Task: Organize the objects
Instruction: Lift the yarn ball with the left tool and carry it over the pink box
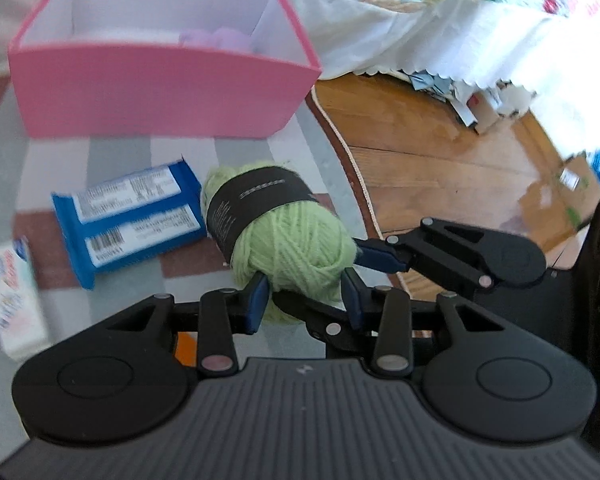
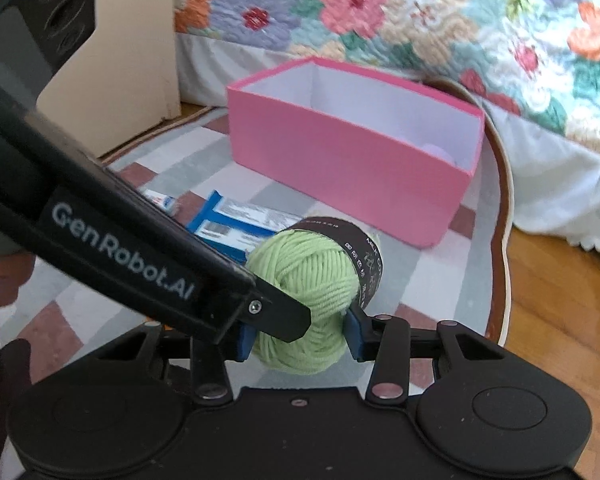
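Both grippers, left gripper [image 1: 306,300] and right gripper [image 2: 300,334], jaws clamped on the green yarn ball [image 1: 296,248], should keep pressure even toward the pink box [image 1: 160,92] ahead.

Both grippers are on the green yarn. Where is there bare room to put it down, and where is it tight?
Inside the pink box the end away from the pale purple thing shows bare white floor. Bare rug also lies between the box front and the rug's edge by the wood floor. It is crowded left of the yarn: the blue packet touches it, with a white carton beyond.
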Tool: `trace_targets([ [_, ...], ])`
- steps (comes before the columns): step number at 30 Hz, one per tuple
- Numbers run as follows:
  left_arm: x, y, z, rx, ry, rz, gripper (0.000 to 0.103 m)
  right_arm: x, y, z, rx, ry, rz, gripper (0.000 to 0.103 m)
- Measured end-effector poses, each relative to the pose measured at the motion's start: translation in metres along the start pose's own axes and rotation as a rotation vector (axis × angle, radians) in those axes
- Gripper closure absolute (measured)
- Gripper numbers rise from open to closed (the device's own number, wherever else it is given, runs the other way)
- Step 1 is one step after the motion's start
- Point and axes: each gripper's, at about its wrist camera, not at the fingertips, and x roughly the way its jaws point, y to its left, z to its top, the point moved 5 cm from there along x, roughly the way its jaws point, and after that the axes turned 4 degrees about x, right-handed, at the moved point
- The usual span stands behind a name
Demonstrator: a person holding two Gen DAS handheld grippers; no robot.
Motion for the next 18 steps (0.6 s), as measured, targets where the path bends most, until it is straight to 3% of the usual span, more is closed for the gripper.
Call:
trace_targets([
  [10, -0.03, -0.014, 0.012, 0.068, -0.026, 0.035, 0.067, -0.02, 0.012, 0.019, -0.046, -0.052, 0.009, 0.057],
  [16, -0.009, -0.003, 0.003, -0.002, 0.035, -0.004, 0.065, -0.01, 0.009, 0.006, -0.034, -0.004, 0.031, 0.056],
  [18, 0.002, 0.007, -0.002, -0.065, 0.074, -0.048, 0.063, -0.003, 0.007, -0.001, -0.027, 0.019, 0.041, 0.056],
])
